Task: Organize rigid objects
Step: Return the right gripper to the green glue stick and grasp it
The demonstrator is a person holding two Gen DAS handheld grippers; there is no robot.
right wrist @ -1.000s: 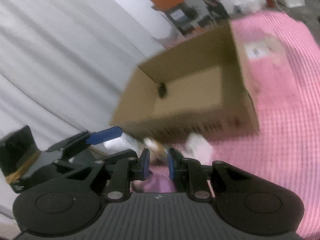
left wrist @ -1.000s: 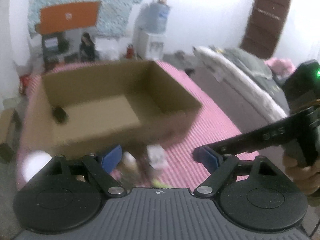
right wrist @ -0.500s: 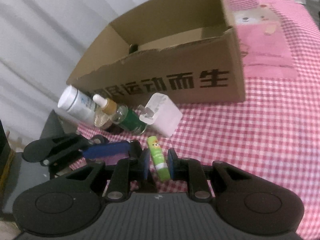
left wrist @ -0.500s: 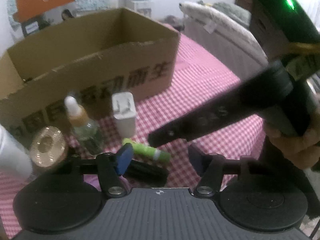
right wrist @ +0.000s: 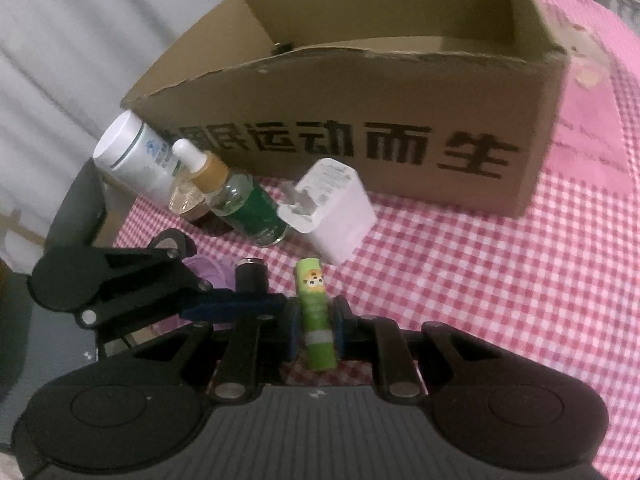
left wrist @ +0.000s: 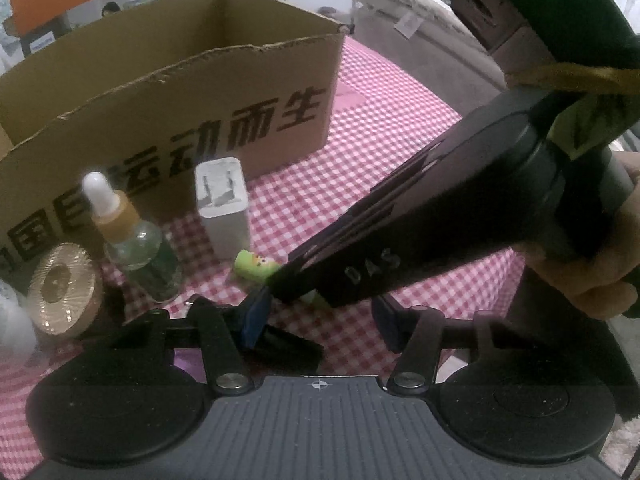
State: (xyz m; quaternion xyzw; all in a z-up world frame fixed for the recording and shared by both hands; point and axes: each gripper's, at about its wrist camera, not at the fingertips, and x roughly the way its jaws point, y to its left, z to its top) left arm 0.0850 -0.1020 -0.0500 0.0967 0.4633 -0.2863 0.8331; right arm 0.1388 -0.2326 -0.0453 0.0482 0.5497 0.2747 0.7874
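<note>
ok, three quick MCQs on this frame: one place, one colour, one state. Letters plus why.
1. Where does the white charger stand?
A. inside the box
B. on the checked cloth in front of the box
C. on top of the dropper bottle

2. What colour is the tube between the right tongs?
A. green
B. red
C. black

3. What state are the right tongs in?
A. wide open over the cloth
B. shut on the tube
C. shut on the charger

Key: 1 B, it sits on the cloth before the printed wall of the box. 2 A, green with a cartoon label. 3 B, both pads press the tube's sides.
</note>
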